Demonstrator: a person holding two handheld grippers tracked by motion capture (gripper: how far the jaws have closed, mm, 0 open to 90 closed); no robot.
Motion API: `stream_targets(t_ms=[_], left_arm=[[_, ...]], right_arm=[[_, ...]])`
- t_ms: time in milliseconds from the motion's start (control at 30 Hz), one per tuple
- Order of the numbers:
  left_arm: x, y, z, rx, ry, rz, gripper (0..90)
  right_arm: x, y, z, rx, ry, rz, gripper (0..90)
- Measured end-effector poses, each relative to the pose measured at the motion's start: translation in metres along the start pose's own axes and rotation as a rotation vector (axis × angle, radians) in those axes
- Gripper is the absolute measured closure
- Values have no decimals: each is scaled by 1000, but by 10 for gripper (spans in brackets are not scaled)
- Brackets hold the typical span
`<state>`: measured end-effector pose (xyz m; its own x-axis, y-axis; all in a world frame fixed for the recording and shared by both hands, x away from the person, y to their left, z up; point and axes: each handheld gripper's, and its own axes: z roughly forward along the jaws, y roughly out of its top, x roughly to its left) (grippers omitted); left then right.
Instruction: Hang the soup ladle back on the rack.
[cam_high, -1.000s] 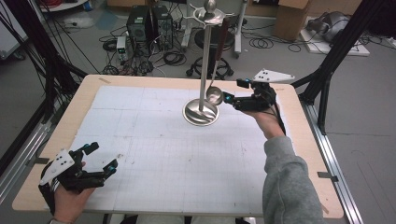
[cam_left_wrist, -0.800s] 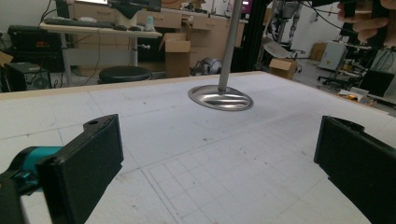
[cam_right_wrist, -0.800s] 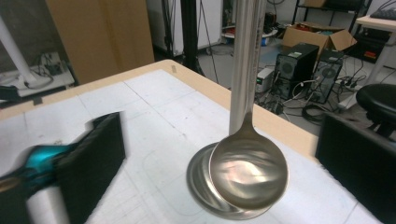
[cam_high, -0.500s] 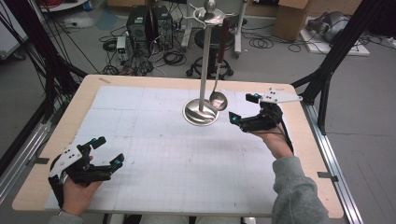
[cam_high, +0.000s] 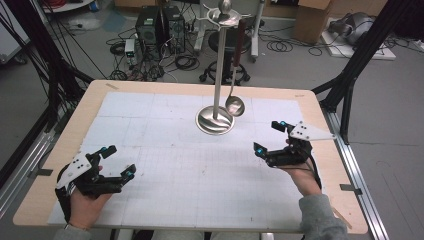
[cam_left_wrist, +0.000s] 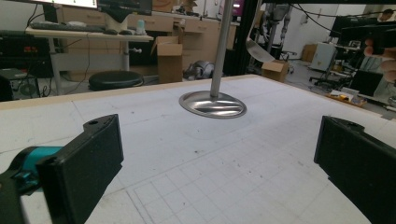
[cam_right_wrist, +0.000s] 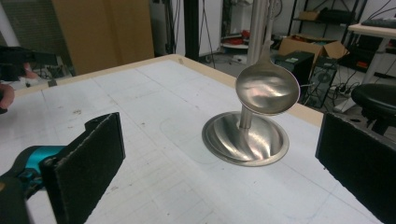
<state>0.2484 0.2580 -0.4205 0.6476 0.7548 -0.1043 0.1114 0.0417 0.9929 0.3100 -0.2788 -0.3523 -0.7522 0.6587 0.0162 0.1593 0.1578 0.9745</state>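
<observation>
The ladle (cam_high: 235, 104) hangs on the metal stand (cam_high: 215, 119) at the back of the tabletop (cam_high: 165, 165). The right hand-held gripper (cam_high: 270, 137) is near it, jaws wide apart. The left hand-held gripper (cam_high: 119, 161) is far off, jaws apart too.

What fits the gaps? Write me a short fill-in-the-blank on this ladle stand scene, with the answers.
1. The ladle hangs from the ____ of the stand.
2. The jaws of the right gripper are ____.
3. The left gripper holds ____.
4. The stand's round base sits on the ____.

Answers: top; open; nothing; table
</observation>
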Motion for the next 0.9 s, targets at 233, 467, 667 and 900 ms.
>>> stream_targets(t_ms=[233, 467, 667, 900], left_arm=[[-1, -1, 1, 17, 1, 5, 18], [-1, -1, 1, 15, 0, 1, 18], [-1, 0, 0, 12, -3, 2, 18], [-2, 0, -1, 8, -6, 1, 18]], right_arm=[[2, -17, -17, -27, -17, 20, 1], [1, -31, -29, -33, -36, 30, 1], [6, -39, -38, -31, -51, 28, 1], [11, -44, -51, -56, -65, 42, 1]])
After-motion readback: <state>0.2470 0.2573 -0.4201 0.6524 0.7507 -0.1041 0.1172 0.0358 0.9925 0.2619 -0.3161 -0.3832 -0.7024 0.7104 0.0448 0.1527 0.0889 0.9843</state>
